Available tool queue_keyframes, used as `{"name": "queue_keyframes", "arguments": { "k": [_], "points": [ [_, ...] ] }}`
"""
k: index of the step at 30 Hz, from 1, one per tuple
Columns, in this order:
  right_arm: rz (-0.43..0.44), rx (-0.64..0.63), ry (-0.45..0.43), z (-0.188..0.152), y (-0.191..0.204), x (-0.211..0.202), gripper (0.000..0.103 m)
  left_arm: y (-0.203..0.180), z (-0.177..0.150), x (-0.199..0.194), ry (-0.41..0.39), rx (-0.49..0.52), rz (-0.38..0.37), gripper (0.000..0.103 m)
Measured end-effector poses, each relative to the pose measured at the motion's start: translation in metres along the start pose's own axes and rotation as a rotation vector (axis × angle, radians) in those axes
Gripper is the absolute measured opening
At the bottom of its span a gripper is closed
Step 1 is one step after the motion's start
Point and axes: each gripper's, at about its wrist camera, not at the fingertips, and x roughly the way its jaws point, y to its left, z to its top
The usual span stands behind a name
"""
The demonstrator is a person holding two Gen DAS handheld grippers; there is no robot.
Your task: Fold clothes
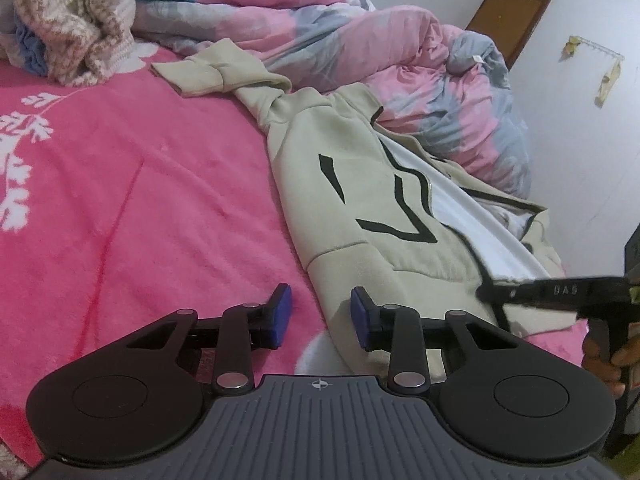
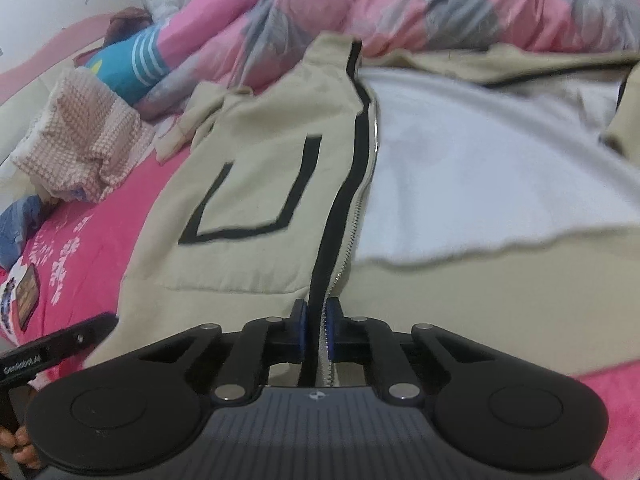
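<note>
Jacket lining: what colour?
White lining, inside the beige jacket; clearest in right wrist view.

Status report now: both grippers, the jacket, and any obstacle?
Left gripper open, at jacket hem. Right gripper shut on jacket's zipper edge. Jacket lies open on bed. Quilt crowds its far side.

This was a bedroom in a home. A bed (image 1: 120,184) filled both views, spread with a bright pink blanket printed with white leaf sprigs, and a rumpled pink-and-grey quilt (image 1: 400,60) was heaped along its far side. Loose clothes lay on it: a beige zip jacket (image 1: 360,200), a knitted pink-and-white garment (image 1: 80,28) and a teal striped piece (image 2: 128,64). Behind stood a plain white wall (image 1: 580,128) with a brown wooden panel (image 1: 508,20).
</note>
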Motion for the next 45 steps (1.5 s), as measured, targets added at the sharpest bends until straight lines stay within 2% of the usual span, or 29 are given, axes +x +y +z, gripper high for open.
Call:
{"name": "queue_keyframes", "arguments": {
  "k": [5,8,12,17,20,23,30,33,35,37,39,41,43,45],
  "points": [
    [-0.069,-0.043,-0.061,0.012,-0.004,-0.004,0.009,0.0,-0.001,-0.001,0.008,0.001,0.005,0.033],
    [-0.126,-0.075,-0.039,0.009,-0.008,0.008,0.009,-0.002,-0.001,-0.001,0.01,0.016,0.013,0.033],
    [-0.134,-0.098,-0.048,0.005,-0.006,0.009,0.009,-0.003,0.0,-0.002,0.013,0.02,0.011,0.034],
    [-0.174,-0.206,-0.1,-0.001,0.01,0.001,0.011,-0.009,0.0,0.002,0.011,0.048,0.016,0.037],
    [-0.198,-0.27,-0.131,-0.005,0.019,-0.005,0.019,-0.02,-0.006,0.005,0.006,0.111,0.045,0.04],
    [-0.221,-0.335,-0.162,-0.009,0.029,-0.01,0.04,-0.028,-0.013,0.007,-0.001,0.159,0.056,0.041],
    [-0.271,-0.494,-0.228,-0.019,0.052,-0.021,0.042,-0.037,-0.024,0.007,-0.029,0.219,0.049,0.041],
    [-0.249,-0.633,-0.185,-0.046,0.063,-0.008,0.043,-0.034,-0.025,0.007,-0.037,0.209,0.035,0.041],
    [-0.3,-0.694,-0.123,-0.064,0.055,0.01,0.045,-0.031,-0.025,0.007,-0.04,0.202,0.024,0.041],
    [-0.317,-0.675,-0.183,-0.071,0.046,0.005,0.055,-0.029,-0.025,0.007,-0.043,0.196,0.013,0.041],
    [-0.36,-0.632,-0.176,-0.065,0.046,-0.004,0.054,-0.027,-0.025,0.007,-0.046,0.192,0.008,0.041],
    [-0.394,-0.61,-0.218,-0.064,0.049,-0.017,0.054,-0.026,-0.025,0.007,-0.048,0.178,0.002,0.041],
    [-0.335,-0.625,-0.259,-0.07,0.056,-0.028,0.054,-0.023,-0.023,0.006,-0.046,0.153,-0.013,0.041],
    [-0.275,-0.639,-0.299,-0.076,0.063,-0.039,0.054,-0.014,-0.018,0.004,-0.038,0.085,-0.047,0.04]
  ]
}}
